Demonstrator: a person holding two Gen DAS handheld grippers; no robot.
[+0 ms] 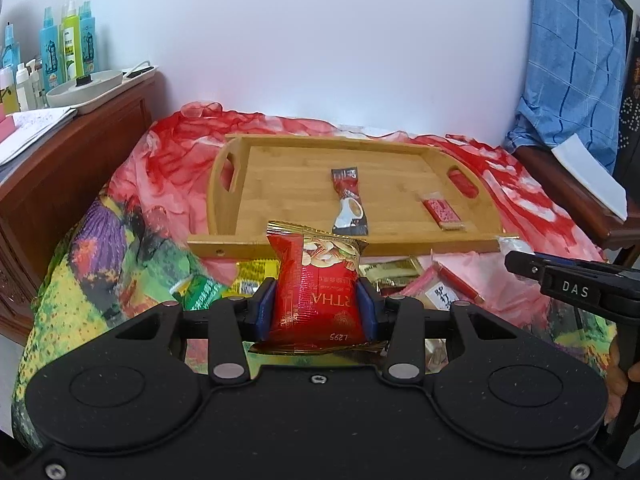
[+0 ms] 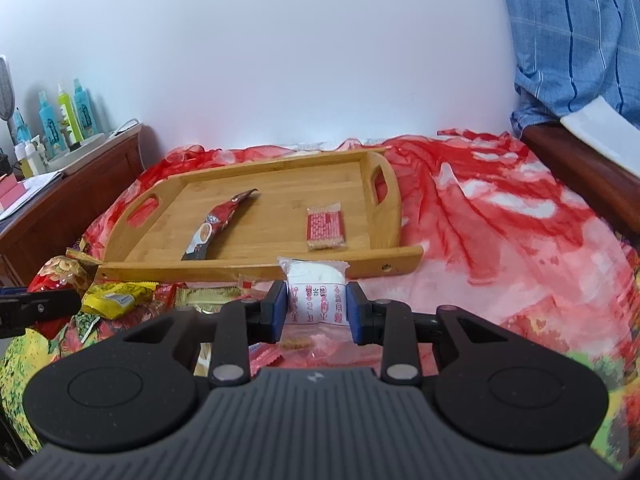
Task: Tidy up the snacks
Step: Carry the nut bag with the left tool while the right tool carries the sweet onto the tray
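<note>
My left gripper (image 1: 316,304) is shut on a red nut packet (image 1: 316,280), held upright just in front of the wooden tray (image 1: 280,184). My right gripper (image 2: 317,306) is shut on a white pastry packet (image 2: 316,292) near the tray's front edge (image 2: 260,270). On the tray lie a dark red coffee sachet (image 1: 347,204) (image 2: 216,226) and a small red-patterned candy packet (image 1: 442,212) (image 2: 325,227). Several loose snack packets lie in a pile in front of the tray, among them a yellow one (image 2: 116,300) and a gold one (image 1: 394,270).
A red and floral cloth (image 2: 500,240) covers the surface. A wooden cabinet (image 1: 72,160) with spray bottles (image 1: 68,48) stands at the left. A wooden chair with blue checked cloth (image 1: 576,64) stands at the right. The right gripper shows in the left wrist view (image 1: 576,284).
</note>
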